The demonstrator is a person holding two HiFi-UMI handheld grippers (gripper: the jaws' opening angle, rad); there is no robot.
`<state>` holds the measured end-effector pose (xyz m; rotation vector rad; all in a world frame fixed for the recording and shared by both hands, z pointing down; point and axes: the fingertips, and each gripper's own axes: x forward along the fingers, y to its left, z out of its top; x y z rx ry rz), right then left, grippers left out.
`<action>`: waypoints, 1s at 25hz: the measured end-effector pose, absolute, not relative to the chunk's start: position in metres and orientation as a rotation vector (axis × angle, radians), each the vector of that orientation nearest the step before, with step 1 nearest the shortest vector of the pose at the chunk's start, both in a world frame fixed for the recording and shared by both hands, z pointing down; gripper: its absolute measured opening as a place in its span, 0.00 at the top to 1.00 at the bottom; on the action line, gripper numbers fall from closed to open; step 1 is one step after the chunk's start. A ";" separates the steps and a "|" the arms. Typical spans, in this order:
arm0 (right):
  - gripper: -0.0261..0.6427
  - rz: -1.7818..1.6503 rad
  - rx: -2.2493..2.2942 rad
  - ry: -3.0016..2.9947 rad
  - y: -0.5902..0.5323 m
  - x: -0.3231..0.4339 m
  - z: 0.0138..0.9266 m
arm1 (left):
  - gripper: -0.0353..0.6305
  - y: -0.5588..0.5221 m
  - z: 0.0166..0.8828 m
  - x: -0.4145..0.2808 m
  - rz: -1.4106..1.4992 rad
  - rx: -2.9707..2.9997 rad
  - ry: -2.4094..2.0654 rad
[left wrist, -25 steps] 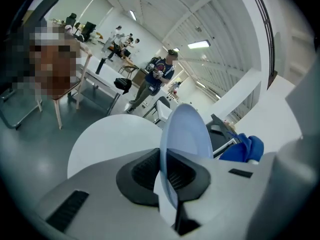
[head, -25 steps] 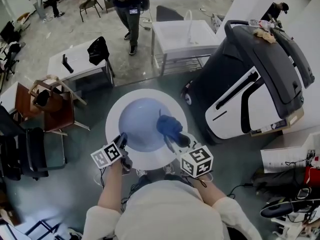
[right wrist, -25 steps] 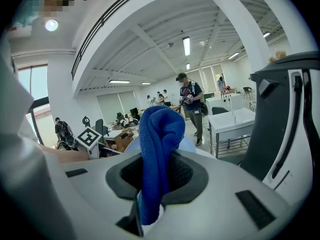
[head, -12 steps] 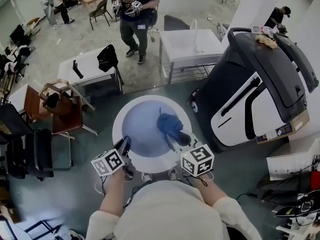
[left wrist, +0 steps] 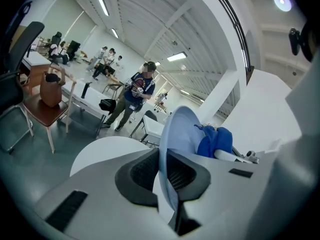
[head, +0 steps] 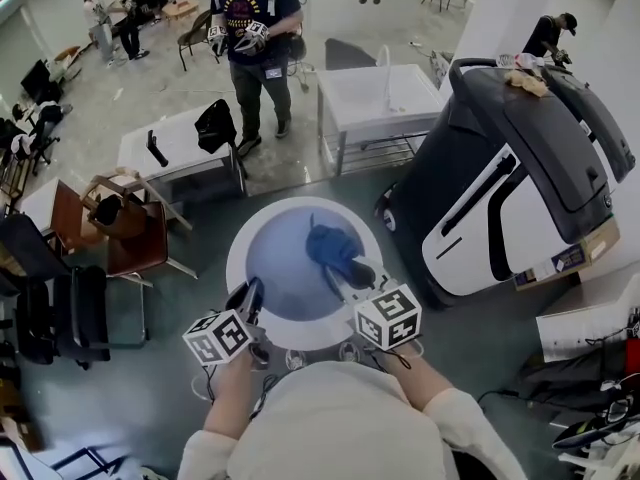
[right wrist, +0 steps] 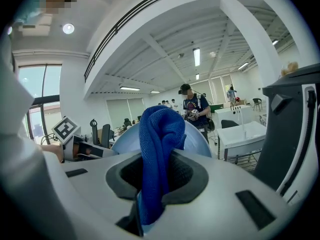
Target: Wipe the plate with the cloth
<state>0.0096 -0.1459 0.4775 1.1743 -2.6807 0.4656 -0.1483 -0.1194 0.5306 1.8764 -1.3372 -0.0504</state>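
Plate (head: 285,263) is hanging in mid-air in front of the person, tilted, with the left gripper (head: 249,295) pinching its near rim. Right gripper (head: 352,271) is clamping the blue cloth (head: 328,245) and laying it against the plate's face. Plate's looking stiff, slick and breakable, so the rim grip is suiting it; the cloth's soft and bunching, best taken by a thick fold.
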 end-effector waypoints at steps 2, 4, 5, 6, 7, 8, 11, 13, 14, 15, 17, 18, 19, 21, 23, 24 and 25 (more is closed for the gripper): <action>0.83 0.454 1.164 -2.675 -0.147 0.006 0.479 | 0.88 -0.117 0.527 -0.148 -0.056 1.888 -1.341; 0.83 0.439 1.151 -2.666 -0.149 0.003 0.480 | 0.88 -0.115 0.523 -0.147 -0.058 1.903 -1.346; 0.83 0.432 1.143 -2.662 -0.150 0.001 0.480 | 0.88 -0.115 0.521 -0.145 -0.055 1.912 -1.349; 0.83 0.425 1.136 -2.659 -0.151 -0.002 0.480 | 0.88 -0.114 0.519 -0.144 -0.051 1.923 -1.351; 0.83 0.419 1.127 -2.657 -0.152 -0.005 0.480 | 0.88 -0.114 0.517 -0.142 -0.048 1.933 -1.352; 0.83 0.414 1.114 -2.656 -0.153 -0.009 0.480 | 0.88 -0.114 0.515 -0.141 -0.045 1.943 -1.352; 0.83 0.385 1.050 -2.659 -0.152 -0.028 0.481 | 0.88 -0.112 0.510 -0.137 -0.042 1.963 -1.351; 0.83 0.358 0.997 -2.667 -0.147 -0.042 0.481 | 0.88 -0.113 0.508 -0.136 -0.046 1.968 -1.352; 0.83 0.349 0.970 -2.670 -0.145 -0.048 0.482 | 0.88 -0.113 0.507 -0.136 -0.052 1.967 -1.353; 0.83 0.342 0.943 -2.672 -0.141 -0.053 0.483 | 0.88 -0.114 0.506 -0.136 -0.060 1.965 -1.354; 0.83 0.328 0.893 -2.668 -0.134 -0.062 0.487 | 0.88 -0.117 0.503 -0.138 -0.078 1.959 -1.360; 0.83 0.321 0.869 -2.663 -0.130 -0.065 0.490 | 0.88 -0.118 0.502 -0.140 -0.088 1.956 -1.364; 0.83 0.316 0.847 -2.656 -0.127 -0.067 0.493 | 0.88 -0.119 0.501 -0.143 -0.098 1.951 -1.370; 0.83 0.315 0.814 -2.639 -0.120 -0.068 0.500 | 0.88 -0.122 0.499 -0.149 -0.122 1.939 -1.380; 0.83 0.313 0.809 -2.613 -0.117 -0.063 0.508 | 0.88 -0.124 0.498 -0.154 -0.135 1.930 -1.388; 0.83 0.311 0.823 -2.595 -0.118 -0.058 0.511 | 0.88 -0.124 0.498 -0.156 -0.133 1.930 -1.392; 0.83 0.312 0.845 -2.577 -0.120 -0.051 0.513 | 0.88 -0.124 0.499 -0.157 -0.128 1.931 -1.395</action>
